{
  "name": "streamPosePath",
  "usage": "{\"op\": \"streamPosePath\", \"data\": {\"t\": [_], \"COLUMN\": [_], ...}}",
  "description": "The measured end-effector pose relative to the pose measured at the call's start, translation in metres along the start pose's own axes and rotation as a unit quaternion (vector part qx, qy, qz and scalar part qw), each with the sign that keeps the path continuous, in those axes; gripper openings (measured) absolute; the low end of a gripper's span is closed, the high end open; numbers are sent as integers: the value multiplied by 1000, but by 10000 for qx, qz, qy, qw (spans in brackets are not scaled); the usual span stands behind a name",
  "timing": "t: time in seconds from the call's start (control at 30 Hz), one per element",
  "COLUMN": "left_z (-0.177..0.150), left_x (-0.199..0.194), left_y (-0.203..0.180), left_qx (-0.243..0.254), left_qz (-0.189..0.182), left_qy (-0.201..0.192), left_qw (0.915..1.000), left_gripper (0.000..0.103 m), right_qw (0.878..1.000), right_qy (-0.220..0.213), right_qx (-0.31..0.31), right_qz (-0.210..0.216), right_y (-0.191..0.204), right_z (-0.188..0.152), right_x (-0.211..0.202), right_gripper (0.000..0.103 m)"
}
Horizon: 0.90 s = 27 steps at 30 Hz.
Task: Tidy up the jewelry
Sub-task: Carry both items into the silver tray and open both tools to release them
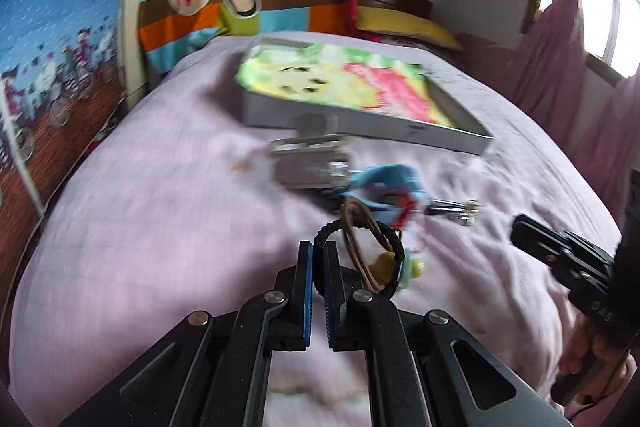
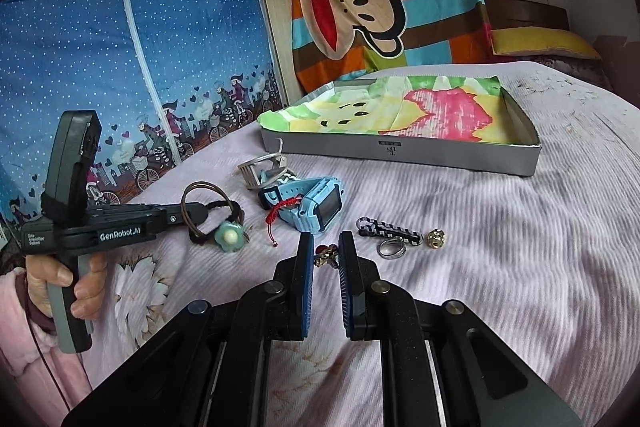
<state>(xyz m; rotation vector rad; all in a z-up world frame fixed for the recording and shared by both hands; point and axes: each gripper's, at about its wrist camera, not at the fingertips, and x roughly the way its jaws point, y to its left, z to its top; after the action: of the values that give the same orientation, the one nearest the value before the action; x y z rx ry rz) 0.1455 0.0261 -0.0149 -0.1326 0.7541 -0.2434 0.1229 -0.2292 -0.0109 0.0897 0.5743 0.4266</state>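
Black braided hair tie point(image 1: 360, 227) with a flower charm is pinched in the closed left hand-held gripper point(image 1: 319, 247) above the lilac bed point(image 1: 160, 227); this view is blurred. Right wrist view alone shows one ring point(image 2: 390, 248), one gold stud point(image 2: 435, 238), one blue watch point(image 2: 316, 205); the right hand-held gripper point(image 2: 326, 247) is open around a small earring point(image 2: 326, 254). One grey box point(image 2: 400, 151) lies nearer the far edge.

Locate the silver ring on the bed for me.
In the right wrist view, the silver ring lies on the lilac bedspread, touching the black-and-white chain, left of the gold stud.
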Motion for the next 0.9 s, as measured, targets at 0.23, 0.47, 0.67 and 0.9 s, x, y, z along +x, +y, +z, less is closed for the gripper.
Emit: {"op": "streamPosePath", "data": {"t": [0.23,0.47,0.67,0.9], "left_z": [15,44,50,48], "left_x": [-14,-35,-34,-18], "left_y": [20,2,-20,-45], "left_qx": [-132,179,352,473], "left_qz": [-44,-378,-782,-958], "left_qy": [-346,-718,-605,-517], "left_qw": [9993,9965,9945,9929], "left_gripper": [5,5,5,5], "right_qw": [9999,9998,9997,9996], "right_qy": [23,-93,-145,-247], "right_qx": [-84,-130,-153,-108], "right_qz": [54,138,75,-81], "right_y": [12,22,18,-1], "right_z": [7,20,26,37], "right_x": [14,21,17,9], "right_gripper": [11,11,11,11]}}
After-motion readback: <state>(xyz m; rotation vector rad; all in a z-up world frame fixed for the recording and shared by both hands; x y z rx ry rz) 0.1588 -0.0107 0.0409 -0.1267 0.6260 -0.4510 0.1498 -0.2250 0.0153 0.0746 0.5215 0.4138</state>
